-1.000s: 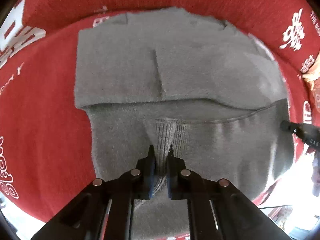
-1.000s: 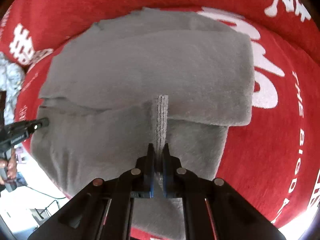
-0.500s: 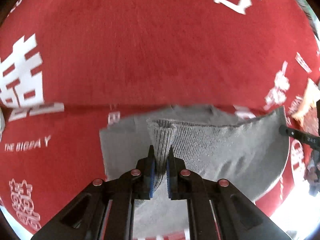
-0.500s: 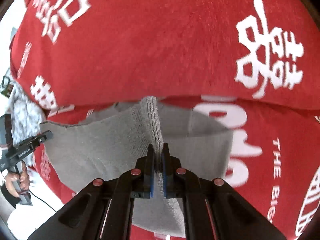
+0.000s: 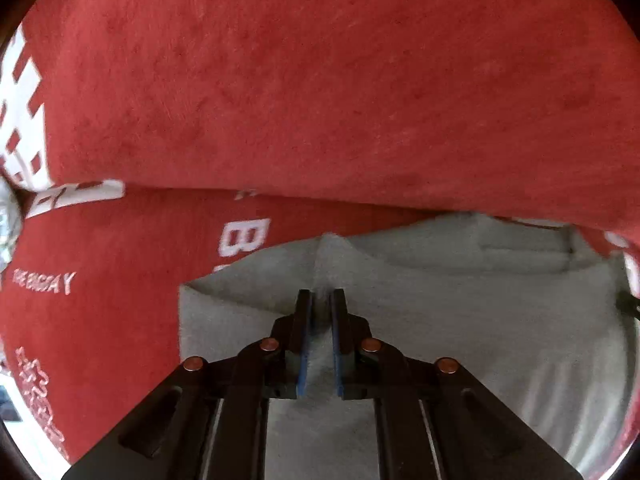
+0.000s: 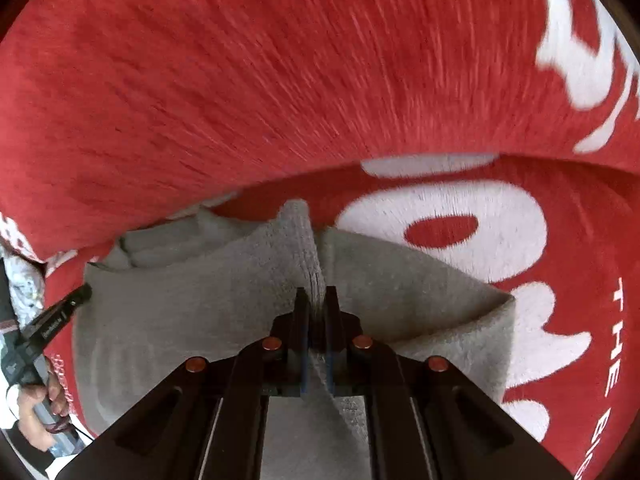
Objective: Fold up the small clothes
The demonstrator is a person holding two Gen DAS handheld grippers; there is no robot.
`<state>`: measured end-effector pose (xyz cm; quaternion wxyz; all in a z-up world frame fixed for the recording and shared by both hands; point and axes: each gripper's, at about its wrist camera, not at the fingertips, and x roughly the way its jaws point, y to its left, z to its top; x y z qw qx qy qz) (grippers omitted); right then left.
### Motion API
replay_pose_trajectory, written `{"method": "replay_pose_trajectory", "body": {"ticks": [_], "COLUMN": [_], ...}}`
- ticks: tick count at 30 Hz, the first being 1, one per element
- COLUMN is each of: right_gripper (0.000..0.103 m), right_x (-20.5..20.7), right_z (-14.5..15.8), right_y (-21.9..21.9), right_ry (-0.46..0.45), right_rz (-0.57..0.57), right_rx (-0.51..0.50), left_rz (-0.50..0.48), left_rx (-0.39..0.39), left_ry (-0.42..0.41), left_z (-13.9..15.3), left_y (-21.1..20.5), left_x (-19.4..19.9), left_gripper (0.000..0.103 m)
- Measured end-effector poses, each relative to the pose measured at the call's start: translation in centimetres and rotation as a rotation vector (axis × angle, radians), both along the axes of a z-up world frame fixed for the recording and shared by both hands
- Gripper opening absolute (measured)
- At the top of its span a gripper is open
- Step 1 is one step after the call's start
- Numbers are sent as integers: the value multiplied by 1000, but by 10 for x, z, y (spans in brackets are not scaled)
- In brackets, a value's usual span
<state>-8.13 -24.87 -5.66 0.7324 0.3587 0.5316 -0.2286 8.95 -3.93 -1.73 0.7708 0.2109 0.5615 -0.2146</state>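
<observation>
While both grippers carry one edge of the soft grey knitted garment (image 5: 460,320) forward over the red plush cloth with white lettering (image 5: 320,100) that covers the tabletop, the fold is in mid-course, by my judgement. The left gripper (image 5: 320,300) has its jaws pressed together on a raised ridge of grey fabric, and the right gripper (image 6: 316,300) pinches a ribbed strip of the same edge in the same way. In each wrist view the cloth peaks just ahead of the jaws and falls away to both sides, so the held edge runs crosswise between the two grippers, with the right one at the right-hand corner and the left one at the left-hand corner.

The garment's lower layer lies flat on the red cloth beneath and ahead of the jaws; its far end, where a thicker doubled band shows (image 5: 528,256), sits close under a rise in the red cloth. That far end is what the coming move turns on: it lies straight ahead of both pairs of jaws, along the garment's long axis, and neither hand looks clearly nearer to it. The likely next step is to bring the held edge down level onto it, both hands together. The person's left hand (image 6: 36,404) shows at the edge of the right wrist view.
</observation>
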Motion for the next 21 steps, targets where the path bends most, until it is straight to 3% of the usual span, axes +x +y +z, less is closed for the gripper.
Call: {"method": "replay_pose_trajectory", "body": {"ticks": [1, 3, 4, 5, 7, 10, 14, 18, 21], "right_gripper": [12, 24, 27, 27, 27, 27, 27, 27, 26], "right_x": [0, 0, -2, -5, -13, -32, -55, -76, -92], "right_z": [-2, 2, 5, 10, 19, 38, 55, 42, 21], "right_y": [-1, -2, -3, -5, -9, 0, 33, 71, 92], "right_ry": [8, 39, 56, 67, 64, 17, -3, 9, 77], "right_rz": [-1, -7, -16, -27, -42, -14, 78, 124, 133], "right_rx": [-10, -35, -50, -60, -59, -30, -17, 51, 85], "left_rz": [10, 48, 60, 69, 71, 46, -14, 17, 32], "left_rx": [2, 8, 21, 30, 10, -55, -47, -41, -50], "left_ry": [8, 16, 7, -3, 11, 145, 194, 281, 266], "left_z": [-1, 3, 7, 13, 27, 38, 44, 21, 14], "left_y": [2, 8, 12, 16, 27, 47, 66, 82, 95], "left_x": [2, 6, 7, 7, 6, -5, -48, -77, -91], "left_gripper": [14, 31, 44, 49, 49, 49, 49, 49, 56]}}
